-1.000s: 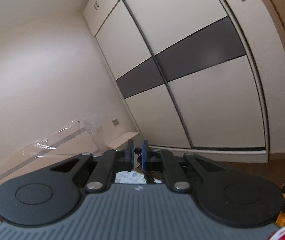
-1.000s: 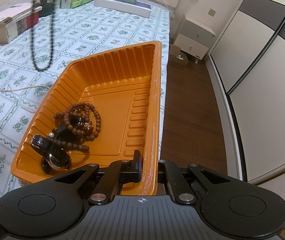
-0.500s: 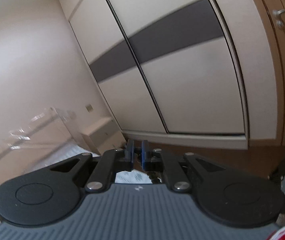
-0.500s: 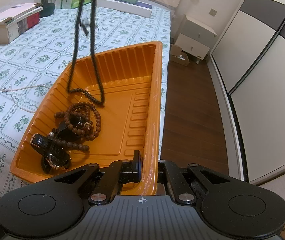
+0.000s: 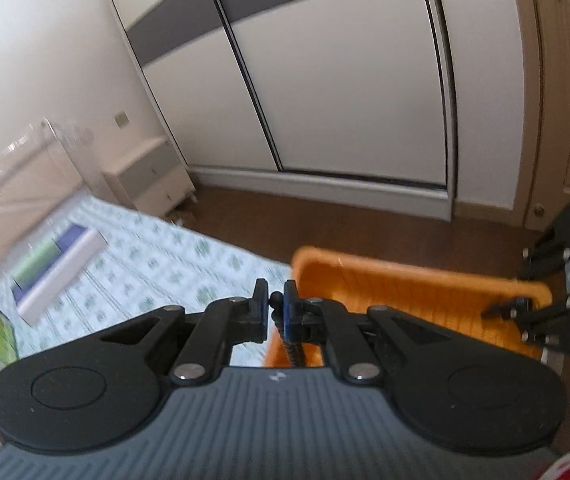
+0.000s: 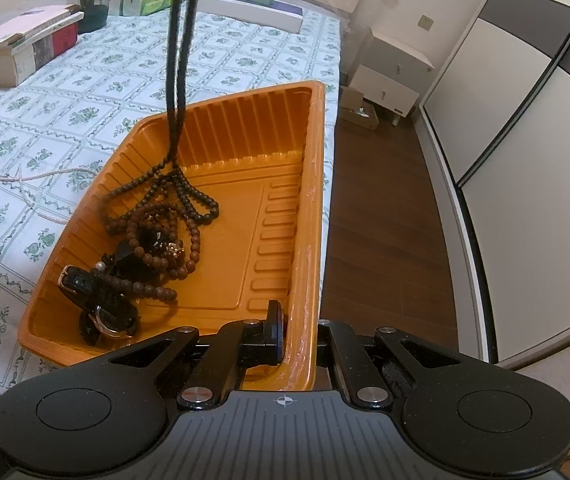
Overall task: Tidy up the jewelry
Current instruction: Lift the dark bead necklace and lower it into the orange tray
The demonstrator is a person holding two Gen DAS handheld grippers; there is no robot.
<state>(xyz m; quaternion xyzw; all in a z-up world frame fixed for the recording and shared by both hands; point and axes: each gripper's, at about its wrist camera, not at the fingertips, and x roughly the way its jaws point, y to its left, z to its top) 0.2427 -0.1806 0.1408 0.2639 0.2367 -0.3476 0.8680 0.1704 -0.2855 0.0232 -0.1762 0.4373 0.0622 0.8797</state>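
Left gripper (image 5: 275, 306) lowered over orange tray (image 6: 309, 184), black bead necklace (image 6: 189, 196) now apparently pooling inside

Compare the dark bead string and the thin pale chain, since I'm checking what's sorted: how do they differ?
The dark bead string hangs from above, its lower end pooling inside the orange tray; the thin pale chain lies flat on the patterned cloth, outside the tray. The dark string's beads look bigger; the chain's are tiny. Both are beaded strands.
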